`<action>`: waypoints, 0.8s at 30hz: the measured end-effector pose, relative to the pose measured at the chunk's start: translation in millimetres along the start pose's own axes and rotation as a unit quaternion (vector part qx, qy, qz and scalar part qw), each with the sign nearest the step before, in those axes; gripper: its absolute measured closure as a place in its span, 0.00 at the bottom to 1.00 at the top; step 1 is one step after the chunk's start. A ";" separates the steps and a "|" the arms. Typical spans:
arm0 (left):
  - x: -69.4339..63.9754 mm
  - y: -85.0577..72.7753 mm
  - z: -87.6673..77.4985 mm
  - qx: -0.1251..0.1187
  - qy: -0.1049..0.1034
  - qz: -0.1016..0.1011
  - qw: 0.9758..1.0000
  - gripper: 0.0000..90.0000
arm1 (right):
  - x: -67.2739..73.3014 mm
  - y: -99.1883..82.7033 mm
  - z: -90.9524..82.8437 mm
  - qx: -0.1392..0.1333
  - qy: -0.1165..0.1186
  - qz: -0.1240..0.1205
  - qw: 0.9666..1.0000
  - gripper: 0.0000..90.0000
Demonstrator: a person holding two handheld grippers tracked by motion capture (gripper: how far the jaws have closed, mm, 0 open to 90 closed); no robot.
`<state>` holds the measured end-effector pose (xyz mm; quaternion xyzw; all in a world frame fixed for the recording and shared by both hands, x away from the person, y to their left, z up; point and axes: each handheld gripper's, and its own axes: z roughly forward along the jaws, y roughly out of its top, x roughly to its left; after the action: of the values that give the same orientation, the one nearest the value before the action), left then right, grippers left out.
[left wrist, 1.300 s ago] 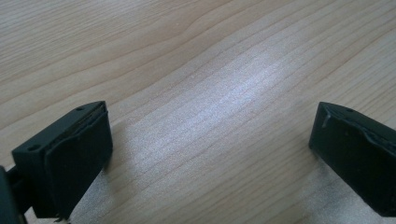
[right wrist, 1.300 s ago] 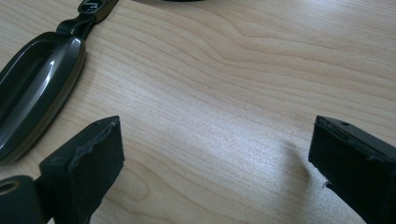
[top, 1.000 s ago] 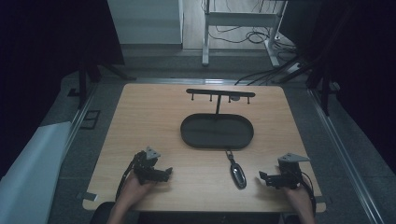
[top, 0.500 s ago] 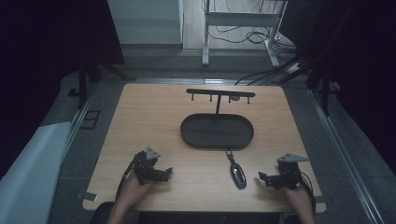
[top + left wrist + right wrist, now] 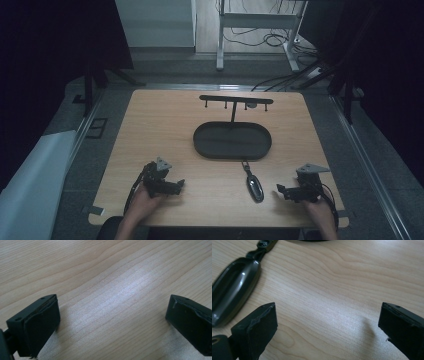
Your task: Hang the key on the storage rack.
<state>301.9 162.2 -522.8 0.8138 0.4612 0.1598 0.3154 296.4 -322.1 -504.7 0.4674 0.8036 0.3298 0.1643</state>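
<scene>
the right gripper (image 5: 281, 190) rests low at the near right part of the wooden table (image 5: 165, 125), held by the person's right hand (image 5: 317, 210). its jaws stand wide apart and there is nothing between them, only bare wood, as the right gripper view shows. the nearest thing to it is a dark key fob (image 5: 254, 186), which lies flat on the table just to the left of this gripper, not touching it. in the right gripper view the key fob (image 5: 233, 287) is seen at the upper left, glossy and long, beside the left jaw but outside the gap. a small clip at its far end points toward the oval tray (image 5: 202, 145).

the tray is black and stands in the middle of the table, with a thin post that carries a bar with hooks (image 5: 235, 101) above its far edge. the key fob is near the front rim of the tray.

the left gripper (image 5: 178, 184) is at the near left part of the table, in the left hand (image 5: 140, 205), well apart from the key fob. its jaws are also wide open and hold nothing.
</scene>
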 end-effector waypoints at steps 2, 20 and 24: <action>0.0 0.0 0.0 0.000 0.000 0.000 1.000 0.00 | 0.9 3.1 -2.3 -0.003 0.005 0.002 1.000 0.02; 0.0 0.0 0.0 0.000 0.000 0.000 1.000 0.00 | 18.7 17.3 -0.3 0.025 0.043 -0.018 0.999 0.02; 0.0 0.0 0.0 0.000 0.000 0.000 1.000 0.00 | 20.1 18.5 -2.1 0.029 0.049 -0.021 0.998 0.03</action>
<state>302.0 162.2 -522.8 0.8136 0.4613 0.1599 0.3157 296.9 -299.2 -489.7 0.4380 0.8297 0.3254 0.1177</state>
